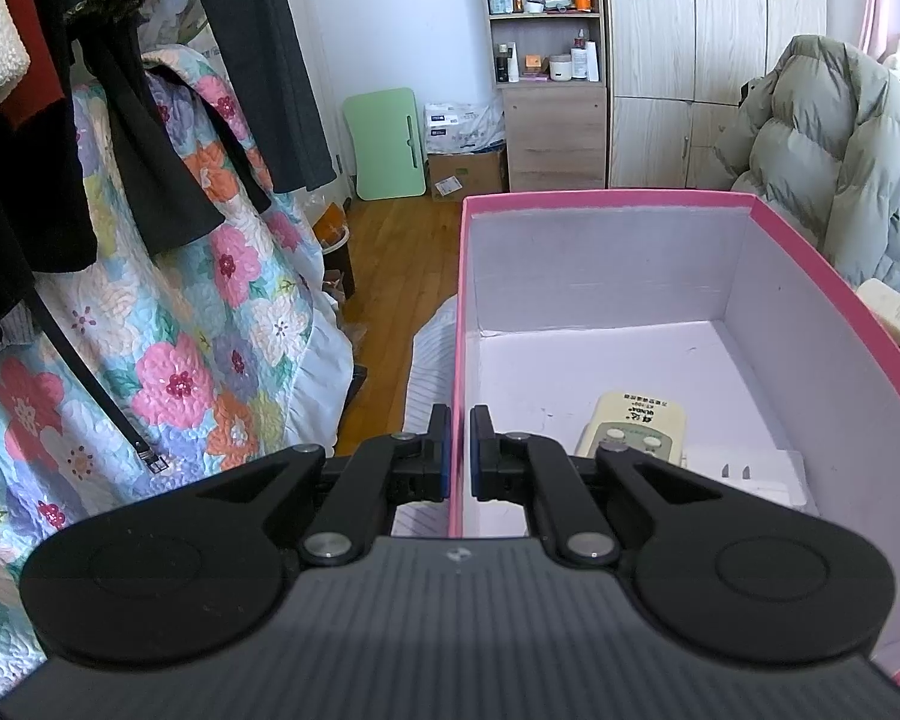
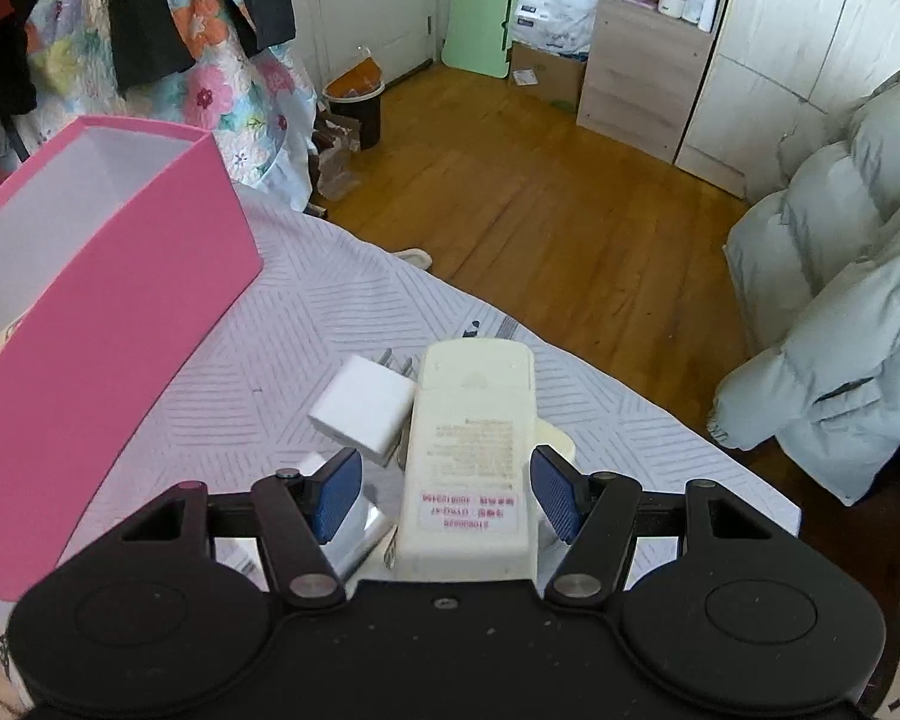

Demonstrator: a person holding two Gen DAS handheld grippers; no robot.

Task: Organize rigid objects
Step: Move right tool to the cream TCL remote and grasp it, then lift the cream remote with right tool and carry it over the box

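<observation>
My left gripper (image 1: pixel 459 447) is shut on the left wall of a pink box (image 1: pixel 606 199), one finger outside and one inside. In the box lie a cream remote (image 1: pixel 636 427) and a white charger (image 1: pixel 750 475). In the right wrist view the pink box (image 2: pixel 120 324) stands on the bed at the left. My right gripper (image 2: pixel 446 492) is open, its blue pads either side of a cream remote (image 2: pixel 473 456) lying face down. A white plug adapter (image 2: pixel 363 405) lies just left of that remote. Something shiny lies under the remote, partly hidden.
The striped bedsheet (image 2: pixel 282 348) ends at the wooden floor (image 2: pixel 510 192). A grey puffer jacket (image 2: pixel 840 324) hangs at the right. A floral quilt (image 1: pixel 168 324) and dark clothes hang at the left. A bin (image 2: pixel 354 102) and shelves (image 1: pixel 546 60) stand farther off.
</observation>
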